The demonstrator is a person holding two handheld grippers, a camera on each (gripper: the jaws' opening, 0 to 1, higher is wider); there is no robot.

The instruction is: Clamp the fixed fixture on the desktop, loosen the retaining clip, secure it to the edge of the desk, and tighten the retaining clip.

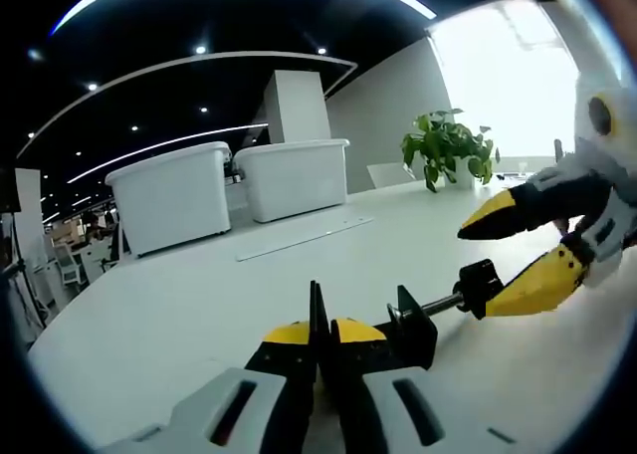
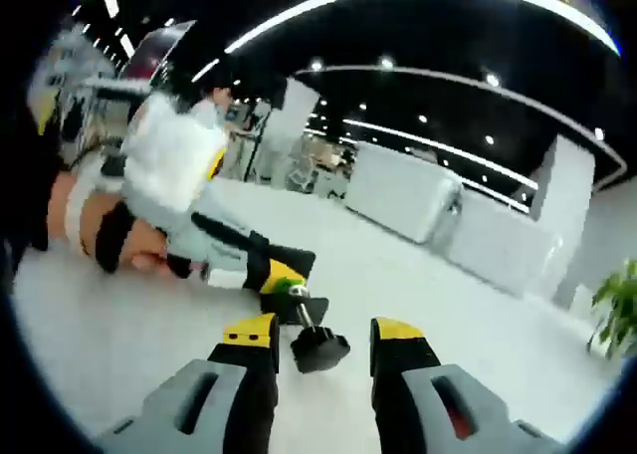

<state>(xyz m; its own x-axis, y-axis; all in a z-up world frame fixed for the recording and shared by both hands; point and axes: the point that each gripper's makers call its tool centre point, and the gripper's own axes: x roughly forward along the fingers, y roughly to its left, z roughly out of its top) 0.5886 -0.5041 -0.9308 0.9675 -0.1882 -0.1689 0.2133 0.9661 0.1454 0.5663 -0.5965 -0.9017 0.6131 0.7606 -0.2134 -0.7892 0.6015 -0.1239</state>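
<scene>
Clenched tight, my left gripper [image 1: 320, 337] pinches the black frame of the clamp fixture [image 1: 403, 325] between its yellow-tipped jaws in the left gripper view. That fixture lies low on the white desk [image 1: 199, 295], its threaded screw [image 1: 438, 303] running right to a black knob [image 1: 480, 287]. My right gripper [image 1: 503, 265] comes in from the right with jaws spread, one above the knob, the lower one against it. Behind stand two white storage bins [image 1: 234, 187], a flat strip [image 1: 304, 237] on the desk in front of them, and a potted plant [image 1: 448, 147] by the bright window.

From the right gripper view, my right gripper [image 2: 323, 342] is released, its jaws apart on either side of the knob [image 2: 318, 349]. The screw [image 2: 304, 315] leads back to my left gripper [image 2: 274, 273], shut on the fixture, with my gloved left hand [image 2: 119, 237] behind it on the desk [image 2: 448, 305]. White bins [image 2: 403, 190] and green leaves [image 2: 619, 315] sit beyond.
</scene>
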